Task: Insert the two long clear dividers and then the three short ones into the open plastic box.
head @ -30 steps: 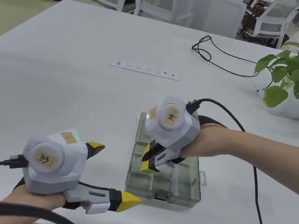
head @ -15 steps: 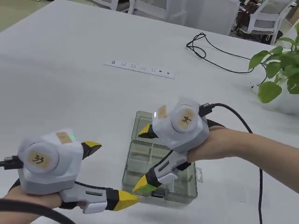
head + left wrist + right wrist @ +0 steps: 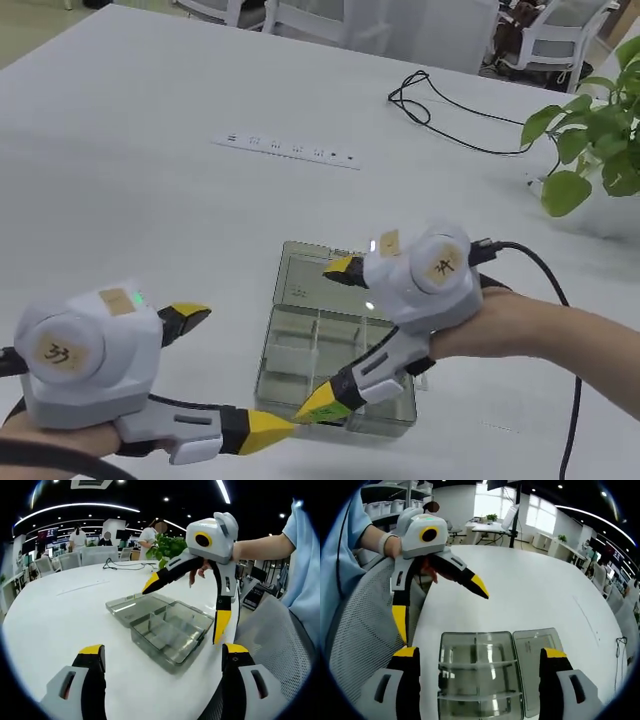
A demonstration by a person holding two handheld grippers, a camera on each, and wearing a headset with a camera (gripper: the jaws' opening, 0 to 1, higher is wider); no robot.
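On the big white table, one clear box lies open near the middle, with its lid flat on the far side. There are two grippers, the left gripper at the near left and the right gripper above the box, and both have their fingers wide apart and empty. Dividers stand inside, too glassy to count, and I'd push each one gently straight down.

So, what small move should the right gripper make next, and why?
Probably lift the right gripper clear of the box. Its jaws are open and empty above it, and clear dividers already stand inside, forming compartments, so nothing seems left to insert.
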